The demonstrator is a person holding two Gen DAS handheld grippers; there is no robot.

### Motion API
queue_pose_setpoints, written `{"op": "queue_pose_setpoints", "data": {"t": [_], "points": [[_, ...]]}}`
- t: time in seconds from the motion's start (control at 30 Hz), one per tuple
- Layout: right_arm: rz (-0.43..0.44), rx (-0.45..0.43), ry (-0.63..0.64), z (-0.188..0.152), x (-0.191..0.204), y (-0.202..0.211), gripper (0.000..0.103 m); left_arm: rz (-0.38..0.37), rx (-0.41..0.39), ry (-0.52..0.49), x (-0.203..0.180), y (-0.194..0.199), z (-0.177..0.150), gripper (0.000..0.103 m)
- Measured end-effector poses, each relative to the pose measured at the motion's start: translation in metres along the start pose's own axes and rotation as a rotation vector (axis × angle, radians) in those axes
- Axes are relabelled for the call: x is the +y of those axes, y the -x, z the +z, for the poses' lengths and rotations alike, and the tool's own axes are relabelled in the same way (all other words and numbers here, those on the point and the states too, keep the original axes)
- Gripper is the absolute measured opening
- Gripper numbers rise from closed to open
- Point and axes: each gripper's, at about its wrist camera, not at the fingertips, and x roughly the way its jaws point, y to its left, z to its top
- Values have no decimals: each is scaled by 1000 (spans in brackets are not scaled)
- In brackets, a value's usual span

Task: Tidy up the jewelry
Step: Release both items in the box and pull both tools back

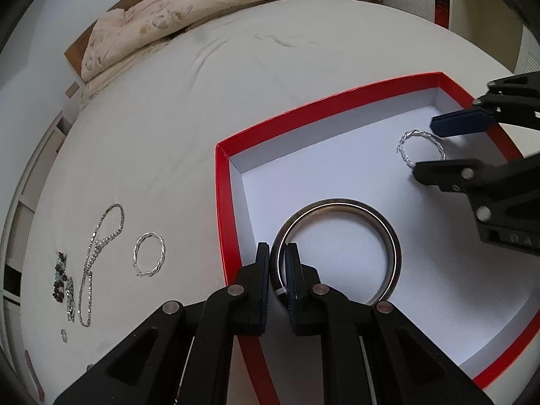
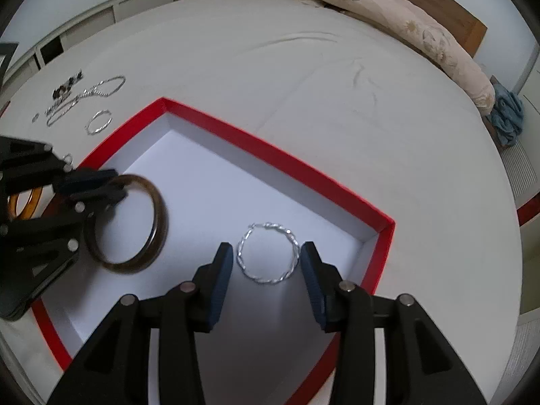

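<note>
A red box (image 1: 224,202) with a white floor lies on the white bed; it also shows in the right wrist view (image 2: 287,158). My left gripper (image 1: 277,265) is shut on the rim of a dark bangle (image 1: 371,209) inside the box, also seen in the right wrist view (image 2: 158,222). My right gripper (image 2: 266,263) is open, its fingers either side of a twisted silver hoop (image 2: 268,253) lying on the box floor, also in the left wrist view (image 1: 422,146). A second silver hoop (image 1: 149,253), a chain necklace (image 1: 101,236) and dark beaded pieces (image 1: 59,276) lie on the sheet.
A folded beige quilt (image 1: 189,10) lies along the far side of the bed by a wooden headboard. A blue cloth (image 2: 509,118) sits past it. An amber bangle (image 2: 25,206) shows behind the left gripper. White cabinets (image 2: 111,10) line the wall.
</note>
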Motion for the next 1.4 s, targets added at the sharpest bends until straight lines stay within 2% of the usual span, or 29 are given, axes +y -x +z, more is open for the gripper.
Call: {"op": "queue_pose_setpoints", "data": {"t": [0.07, 0.13, 0.2, 0.23, 0.27, 0.3, 0.4, 0.57, 0.67, 0.8, 0.9, 0.97, 1.2, 1.4], "points": [[-22, -10, -5, -2, -2, 12, 50, -33, 13, 11, 5, 1, 1, 12], [-24, -37, -57, -4, -10, 33, 53, -64, 20, 10, 6, 3, 4, 12], [-37, -68, -111, -10, -20, 60, 54, -103, 27, 0, 9, 10, 9, 20], [-44, -82, -137, -14, -24, 72, 54, -112, 21, 0, 11, 16, 11, 23], [-55, -99, -171, -20, -27, 89, 55, -109, 8, 4, 14, 24, 13, 33], [-65, -109, -192, -25, -29, 102, 55, -109, -22, 18, 19, 37, 14, 37], [-90, -140, -254, -38, -27, 145, 55, -128, -76, 31, 41, 80, 14, 37], [-123, -210, -293, -42, 1, 223, 55, -30, -187, 29, 105, 172, 0, 37], [-144, -264, -293, -37, 30, 269, 55, 55, -231, 79, 168, 214, -8, 37], [-140, -354, -307, -28, 69, 322, 55, 155, -303, 158, 235, 283, -45, 44], [-141, -417, -320, -24, 99, 358, 55, 209, -355, 202, 272, 323, -82, 58], [-141, -446, -321, -22, 118, 376, 55, 227, -384, 232, 289, 349, -107, 59], [-136, -522, -281, -17, 188, 426, 55, 261, -443, 326, 318, 397, -177, 59], [-98, -545, -264, -17, 221, 427, 55, 296, -443, 362, 329, 395, -205, 59]]}}
